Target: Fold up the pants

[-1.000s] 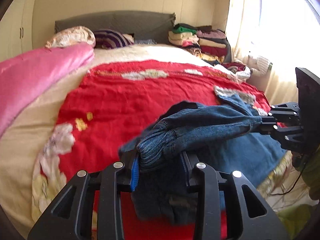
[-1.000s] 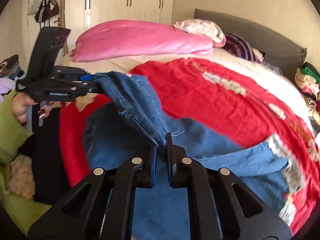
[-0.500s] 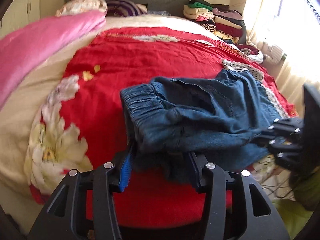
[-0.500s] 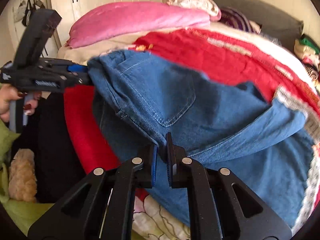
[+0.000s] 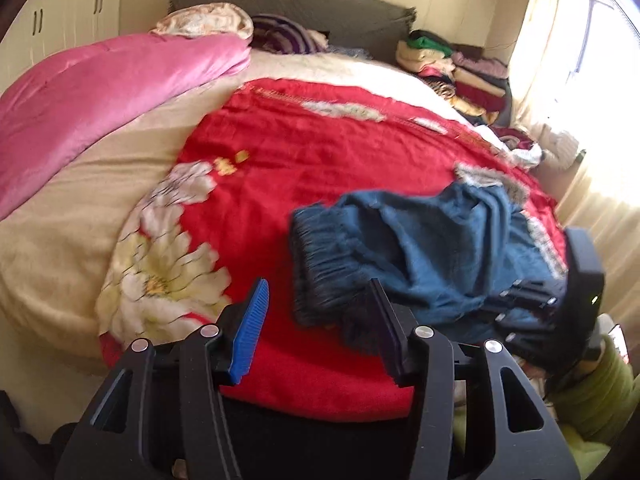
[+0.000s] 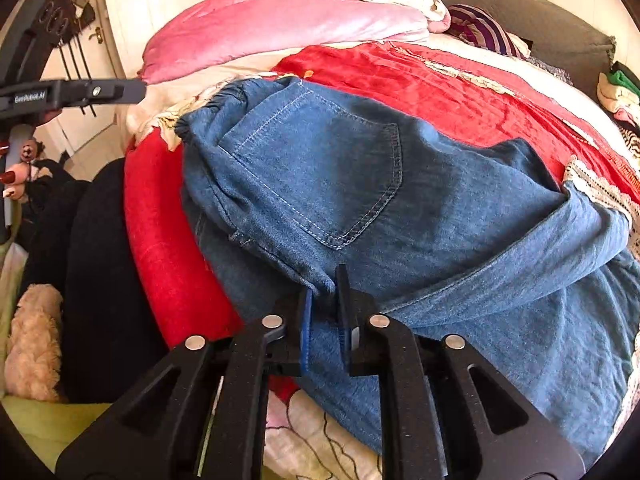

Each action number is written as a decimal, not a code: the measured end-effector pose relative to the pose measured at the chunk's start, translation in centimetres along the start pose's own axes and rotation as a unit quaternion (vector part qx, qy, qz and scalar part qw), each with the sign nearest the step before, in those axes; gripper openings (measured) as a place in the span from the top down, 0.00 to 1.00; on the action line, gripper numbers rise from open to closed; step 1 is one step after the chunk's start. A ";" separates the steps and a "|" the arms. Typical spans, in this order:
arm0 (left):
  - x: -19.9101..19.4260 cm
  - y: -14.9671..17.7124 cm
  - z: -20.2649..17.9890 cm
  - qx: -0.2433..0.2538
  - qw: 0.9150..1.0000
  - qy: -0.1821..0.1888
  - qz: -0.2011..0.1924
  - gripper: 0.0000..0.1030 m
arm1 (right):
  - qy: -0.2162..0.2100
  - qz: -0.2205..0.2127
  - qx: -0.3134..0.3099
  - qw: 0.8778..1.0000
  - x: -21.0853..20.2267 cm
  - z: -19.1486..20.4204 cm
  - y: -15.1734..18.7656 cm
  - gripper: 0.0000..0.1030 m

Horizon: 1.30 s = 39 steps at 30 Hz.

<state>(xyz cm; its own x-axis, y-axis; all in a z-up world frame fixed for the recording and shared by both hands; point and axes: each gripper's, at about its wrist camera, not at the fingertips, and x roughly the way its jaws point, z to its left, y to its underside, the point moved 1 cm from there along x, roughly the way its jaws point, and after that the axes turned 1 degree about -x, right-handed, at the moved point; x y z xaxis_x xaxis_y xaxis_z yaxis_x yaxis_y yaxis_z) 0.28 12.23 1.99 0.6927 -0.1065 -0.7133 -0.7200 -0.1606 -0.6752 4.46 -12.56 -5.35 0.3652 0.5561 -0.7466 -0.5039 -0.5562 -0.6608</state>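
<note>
Blue denim pants [image 6: 360,200], folded over, back pocket up, rumpled on red blanket [image 6: 460,92]

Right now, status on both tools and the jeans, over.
Left tool open, clear of the jeans. Right tool shut on the jeans at a fold. Jeans lie on the red blanket; nothing in the way.

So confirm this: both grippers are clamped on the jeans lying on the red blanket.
Not both. The left wrist view shows the left gripper with its fingers spread apart and off the jeans. Only the right gripper is clamped on the denim, as the right wrist view shows. The jeans do lie on the red blanket.
</note>
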 end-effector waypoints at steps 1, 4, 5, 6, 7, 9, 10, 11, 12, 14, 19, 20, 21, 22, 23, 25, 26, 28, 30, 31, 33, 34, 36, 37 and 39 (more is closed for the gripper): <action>0.2 -0.2 -0.6 0.002 1.000 0.002 0.000 0.53 | -0.004 -0.003 0.002 1.000 -0.2 -0.1 0.1 0.91; 1.0 -0.8 -2.4 0.014 1.000 0.016 0.005 0.53 | -0.030 -0.011 0.017 0.999 -1.3 -0.7 0.4 0.88; 1.5 -0.9 -3.1 0.021 0.999 0.024 0.011 0.53 | -0.039 -0.013 0.024 0.999 -1.8 -1.0 0.4 0.87; 2.0 -0.9 -3.4 0.027 0.999 0.026 0.015 0.53 | -0.047 -0.017 0.032 0.998 -2.6 -1.5 0.5 0.85; 2.7 -0.8 -3.8 0.035 0.999 0.026 0.023 0.53 | -0.053 -0.023 0.037 0.998 -3.3 -1.7 0.6 0.81; 4.2 -0.2 -4.0 0.041 0.998 0.024 0.041 0.53 | -0.052 -0.038 0.043 0.997 -5.0 -2.3 0.8 0.78; 5.1 0.2 -3.9 0.039 0.998 0.024 0.052 0.53 | -0.052 -0.044 0.044 0.997 -5.7 -2.4 0.9 0.76; 5.7 0.5 -3.7 0.037 0.997 0.019 0.058 0.53 | -0.055 -0.051 0.044 0.996 -6.1 -2.5 0.9 0.74; 6.3 0.9 -3.5 0.034 0.998 0.004 0.061 0.53 | -0.054 -0.061 0.047 0.996 -6.7 -2.6 0.8 0.72; 6.9 1.4 -3.2 0.034 0.997 -0.013 0.061 0.53 | -0.055 -0.063 0.047 0.995 -6.6 -2.7 0.5 0.70; 7.2 1.8 -2.1 0.025 0.998 -0.020 0.060 0.50 | -0.055 -0.017 0.059 0.997 -2.0 -2.6 -0.7 0.65; 7.4 1.8 -1.9 0.021 0.998 -0.019 0.061 0.48 | -0.049 0.000 0.063 0.997 -1.0 -2.6 -0.6 0.65; 7.6 1.9 -1.6 0.013 0.998 -0.012 0.066 0.48 | -0.043 0.024 0.073 0.996 0.4 -2.7 -0.3 0.65; 7.7 2.0 -1.5 0.008 0.998 -0.008 0.068 0.48 | -0.039 0.030 0.079 0.996 1.1 -2.6 -0.1 0.64; 7.8 2.1 -1.3 0.005 0.998 -0.009 0.067 0.48 | -0.039 0.027 0.077 0.996 1.1 -2.6 0.1 0.62; 6.5 1.9 -1.9 0.006 0.999 -0.021 0.046 0.48 | -0.057 0.015 0.077 0.995 0.1 -2.7 0.1 0.60; 5.4 1.6 -2.5 0.018 0.999 -0.032 0.024 0.48 | -0.064 0.006 0.082 0.995 -0.7 -3.0 0.2 0.58; 3.2 1.2 -3.4 0.040 0.997 -0.063 -0.015 0.48 | -0.058 -0.018 0.083 0.995 -2.4 -3.5 0.4 0.55; 1.4 0.6 -3.9 0.044 0.996 -0.069 -0.035 0.46 | -0.049 -0.043 0.093 0.994 -4.4 -4.3 0.5 0.53; 0.7 0.2 -4.1 0.043 0.996 -0.062 -0.039 0.44 | -0.047 -0.051 0.099 0.993 -5.1 -4.7 0.5 0.50; -0.1 -0.5 -4.9 0.049 0.996 -0.054 -0.047 0.39 | -0.035 -0.075 0.111 0.990 -7.0 -5.7 0.6 0.44; -0.2 -0.8 -5.3 0.053 0.996 -0.051 -0.049 0.38 | -0.027 -0.083 0.114 0.990 -7.7 -6.1 0.7 0.40; -0.1 -1.3 -6.2 0.053 0.997 -0.033 -0.048 0.32 | -0.009 -0.094 0.123 0.988 -8.9 -7.2 0.8 0.35; 0.2 -1.5 -6.6 0.051 0.997 -0.023 -0.045 0.30 | 0.000 -0.099 0.129 0.987 -9.5 -7.8 0.8 0.33; 1.0 -1.7 -7.9 0.057 0.998 -0.007 -0.035 0.28 | 0.019 -0.107 0.142 0.984 -10.4 -9.1 1.0 0.29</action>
<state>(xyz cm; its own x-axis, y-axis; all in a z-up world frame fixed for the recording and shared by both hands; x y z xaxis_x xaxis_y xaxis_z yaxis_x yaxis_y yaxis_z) 2.52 4.69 3.91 0.7409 -0.0852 -0.6662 -0.6711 -0.0543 -0.7394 7.23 -24.54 1.06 0.5133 0.6155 -0.5981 -0.6085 -0.2305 -0.7594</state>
